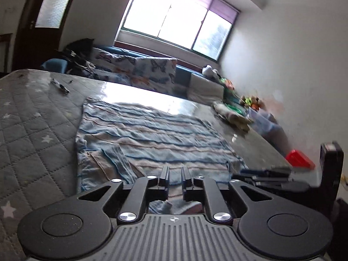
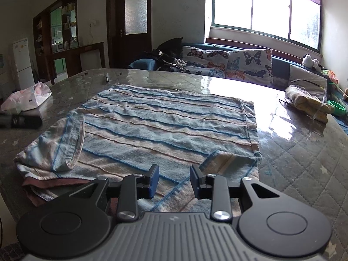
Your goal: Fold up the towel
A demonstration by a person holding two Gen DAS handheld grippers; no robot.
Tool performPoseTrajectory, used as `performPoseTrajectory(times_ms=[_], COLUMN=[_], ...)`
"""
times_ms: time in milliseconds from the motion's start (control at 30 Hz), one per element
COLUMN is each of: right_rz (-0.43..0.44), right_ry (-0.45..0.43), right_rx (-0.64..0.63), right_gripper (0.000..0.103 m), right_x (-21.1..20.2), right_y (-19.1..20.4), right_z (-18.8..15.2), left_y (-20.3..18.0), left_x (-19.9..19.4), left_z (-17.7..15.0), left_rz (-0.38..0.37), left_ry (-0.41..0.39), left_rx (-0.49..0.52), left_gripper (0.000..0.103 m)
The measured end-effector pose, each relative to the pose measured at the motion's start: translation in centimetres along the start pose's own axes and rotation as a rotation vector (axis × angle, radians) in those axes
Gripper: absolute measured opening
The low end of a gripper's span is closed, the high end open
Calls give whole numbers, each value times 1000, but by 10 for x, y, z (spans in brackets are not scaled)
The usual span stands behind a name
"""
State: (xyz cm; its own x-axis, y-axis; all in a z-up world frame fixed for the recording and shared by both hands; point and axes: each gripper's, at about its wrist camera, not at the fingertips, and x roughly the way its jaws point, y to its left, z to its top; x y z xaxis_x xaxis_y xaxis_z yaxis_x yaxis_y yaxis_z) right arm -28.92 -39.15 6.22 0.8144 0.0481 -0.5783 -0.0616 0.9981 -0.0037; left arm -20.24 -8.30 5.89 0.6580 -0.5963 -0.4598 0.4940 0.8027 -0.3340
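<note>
Nearest the right wrist camera, the right gripper [image 2: 174, 180] hangs released, its blue-padded fingers [image 2: 154, 181] well apart over the near edge of the towel [image 2: 165, 121], holding nothing. The left gripper [image 1: 175, 179] has its fingers drawn close with a narrow gap between them; whether cloth is pinched there is hard to tell, since the towel's near edge is hidden beneath the gripper body.

The striped blue and beige towel lies spread on the quilted, star-printed table cover [image 2: 304, 163], with its near left corner flipped over into a loose roll and its near right corner turned up. A dark red cloth edge [image 2: 50, 183] shows under the towel's left corner, mostly covered.

In the left wrist view the right edge is blurred: a red object [image 1: 299, 157] and a dark gripper shape there are smeared.

Beyond the towel lie a marker [image 2: 107, 78], a white plastic bag [image 2: 28, 96] and a yellowish bundle [image 2: 306, 102]. Farthest stand a butterfly-print sofa [image 2: 235, 64] and a bright window [image 2: 267, 10].
</note>
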Motion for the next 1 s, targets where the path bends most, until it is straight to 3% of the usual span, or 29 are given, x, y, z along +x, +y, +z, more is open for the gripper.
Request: performPoseTrajectory(times_ms=[333, 667, 1000], right_rz=[157, 331, 388], right_ry=[29, 76, 122], right_rx=[-64, -176, -231], right_gripper=[31, 29, 18], right_x=[18, 37, 50], right_y=[36, 84, 108], right_z=[15, 23, 13], left_y=[71, 80, 77], left_x=[9, 38, 29], left_z=[15, 0, 12], left_rz=[244, 252, 244], left_ry=[6, 111, 88], left_rx=[-34, 9, 40], left_gripper=[15, 15, 16])
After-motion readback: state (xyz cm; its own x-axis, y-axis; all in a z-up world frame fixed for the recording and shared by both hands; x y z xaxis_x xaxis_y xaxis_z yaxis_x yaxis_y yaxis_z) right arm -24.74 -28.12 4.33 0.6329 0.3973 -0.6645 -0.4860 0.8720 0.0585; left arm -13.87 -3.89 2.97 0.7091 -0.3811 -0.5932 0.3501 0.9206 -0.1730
